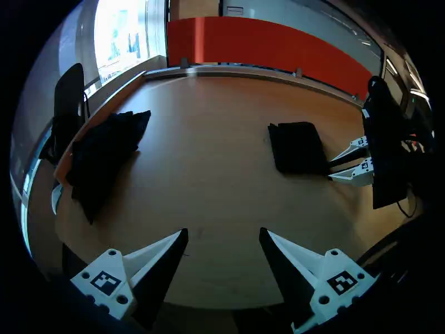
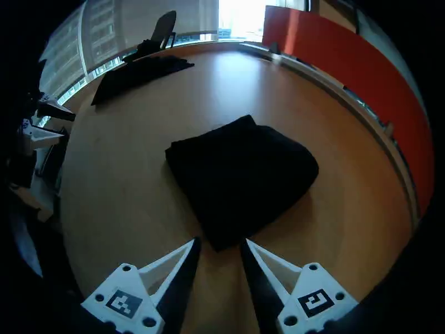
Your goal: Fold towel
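The right gripper (image 2: 218, 246) holds its jaws slightly apart and empty, with the near corner of the folded black towel (image 2: 242, 172) at their tips and its folds lost in blackness. The left gripper view has the left gripper (image 1: 222, 239), jaws wide apart, over the tabletop (image 1: 222, 183), the towel at 2 o'clock and a dark cloth heap (image 1: 103, 158) at 9 o'clock.

The left gripper (image 1: 222, 231) hangs over the near edge of a wooden worktop (image 1: 222, 183), its two fingers spread wide with bare wood between them. To the right lies a black towel (image 1: 296, 147), folded into a flat rectangle. The right gripper (image 1: 329, 170) comes in from the right, fingers parted, tips at the towel's right edge. On the left a loose heap of dark cloth (image 1: 103, 158) sprawls by a chair (image 1: 69, 103). A red panel (image 1: 267, 47) lines the far side.
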`<state>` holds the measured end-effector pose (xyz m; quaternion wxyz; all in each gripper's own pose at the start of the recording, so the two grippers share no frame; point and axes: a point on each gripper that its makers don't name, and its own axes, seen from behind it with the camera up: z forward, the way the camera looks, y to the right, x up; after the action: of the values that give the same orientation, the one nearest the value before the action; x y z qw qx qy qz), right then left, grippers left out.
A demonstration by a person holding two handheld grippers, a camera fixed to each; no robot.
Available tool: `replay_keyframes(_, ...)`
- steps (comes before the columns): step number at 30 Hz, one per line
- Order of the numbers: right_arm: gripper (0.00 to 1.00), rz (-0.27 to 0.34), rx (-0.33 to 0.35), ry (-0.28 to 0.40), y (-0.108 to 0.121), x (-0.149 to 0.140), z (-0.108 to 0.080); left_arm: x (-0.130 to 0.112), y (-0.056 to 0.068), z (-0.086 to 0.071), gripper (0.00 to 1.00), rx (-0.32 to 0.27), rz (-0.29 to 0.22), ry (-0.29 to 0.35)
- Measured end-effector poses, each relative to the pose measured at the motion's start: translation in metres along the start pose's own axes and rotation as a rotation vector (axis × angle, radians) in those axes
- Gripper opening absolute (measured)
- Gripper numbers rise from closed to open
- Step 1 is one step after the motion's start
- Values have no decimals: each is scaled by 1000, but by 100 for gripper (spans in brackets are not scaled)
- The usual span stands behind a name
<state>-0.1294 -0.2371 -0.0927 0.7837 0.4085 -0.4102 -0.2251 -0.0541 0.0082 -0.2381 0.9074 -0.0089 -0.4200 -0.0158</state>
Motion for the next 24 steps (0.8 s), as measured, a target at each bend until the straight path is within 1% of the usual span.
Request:
replay_keyframes(1, 51, 6, -3, 0, 0, 0, 0, -1, 0, 0, 95, 0, 0, 0)
replay_keyframes(9, 39, 47, -15, 2, 2, -7, 3, -4, -2, -2, 95, 2, -2, -3)
replay_keyframes(17, 23, 75, -16, 15, 5, -8, 4, -3, -2, -2, 95, 3, 3, -2)
replay_keyframes(22, 9, 83, -18, 22, 5, -9, 3, -3, -1, -2, 95, 3, 5, -2)
replay_keyframes(24, 6, 85, -17, 25, 5, -8, 3, -3, -1, -2, 95, 2, 5, -1)
